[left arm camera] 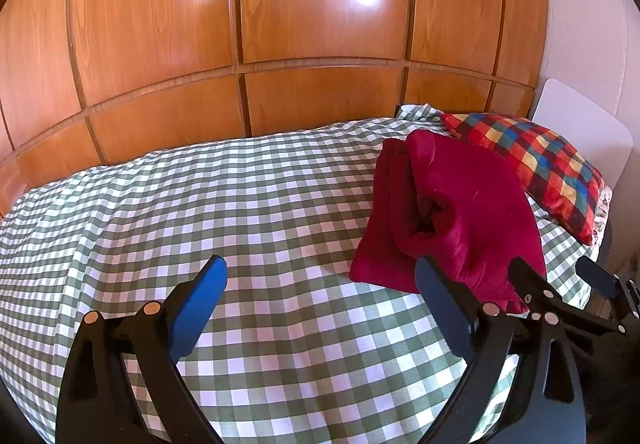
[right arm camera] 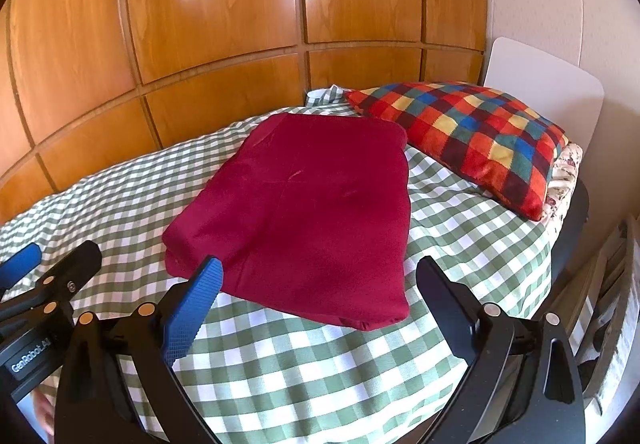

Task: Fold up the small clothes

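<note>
Red garment, folded, long axis toward the wardrobe; each hand-held gripper gapes empty.

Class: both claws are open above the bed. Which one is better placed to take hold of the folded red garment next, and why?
Probably the right claw: in its view the red garment lies straight ahead, its near edge between the open fingers. The left claw opens over bare checked bedcover, with the garment off to its right.

I'm seeing a soft, matt crimson cloth garment on woven green-checked bedding, a fuzzy multicoloured checked pillow, glossy varnished wood panels, and matt black plastic fingers with ribbed blue pads.
</note>
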The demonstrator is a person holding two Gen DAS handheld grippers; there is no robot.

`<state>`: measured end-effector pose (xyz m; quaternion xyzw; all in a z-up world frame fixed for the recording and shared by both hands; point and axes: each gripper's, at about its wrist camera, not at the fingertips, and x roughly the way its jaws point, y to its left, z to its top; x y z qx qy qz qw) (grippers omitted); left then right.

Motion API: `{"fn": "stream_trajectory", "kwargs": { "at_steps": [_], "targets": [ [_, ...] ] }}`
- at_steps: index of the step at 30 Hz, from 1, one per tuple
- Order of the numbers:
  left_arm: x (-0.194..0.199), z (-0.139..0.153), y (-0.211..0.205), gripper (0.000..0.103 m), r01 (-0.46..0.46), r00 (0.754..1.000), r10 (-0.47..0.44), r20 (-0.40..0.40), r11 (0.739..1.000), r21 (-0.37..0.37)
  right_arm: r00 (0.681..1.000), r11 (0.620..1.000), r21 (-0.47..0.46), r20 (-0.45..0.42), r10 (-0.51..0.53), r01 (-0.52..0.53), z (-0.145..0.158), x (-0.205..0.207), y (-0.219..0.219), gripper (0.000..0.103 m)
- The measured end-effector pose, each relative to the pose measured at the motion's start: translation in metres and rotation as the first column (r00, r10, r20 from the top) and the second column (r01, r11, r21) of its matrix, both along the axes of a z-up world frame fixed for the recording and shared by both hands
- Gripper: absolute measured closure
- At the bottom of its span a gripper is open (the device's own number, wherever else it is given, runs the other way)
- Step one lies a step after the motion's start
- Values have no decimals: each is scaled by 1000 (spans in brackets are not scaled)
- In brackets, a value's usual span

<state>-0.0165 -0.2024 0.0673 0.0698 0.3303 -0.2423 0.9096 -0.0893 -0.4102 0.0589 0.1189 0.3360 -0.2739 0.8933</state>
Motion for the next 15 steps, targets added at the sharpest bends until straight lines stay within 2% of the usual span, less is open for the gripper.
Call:
{"fn": "stream_trajectory", "kwargs": {
  "at_steps": [3,7,11,15],
  "targets": [
    [0,-1,-1,10,6,1000,-6,18,1000,3,1000,1000,3,-5,2,-1,-1,1,0,7],
    [3,-5,1,12,16,1000,-16,3,1000,0,1000,1000,-6,-6,-4,4,1,2,1,7],
    [7,-11,7,4,-23,1000,24,-20,1000,9,1000,1000,-13,8,-15,15,6,2,-1,7],
    [10,-17,15,3,-51,998,52,-39,999,14,1000,1000,-5,14,-12,12,7,3,-3,7]
  ]
}}
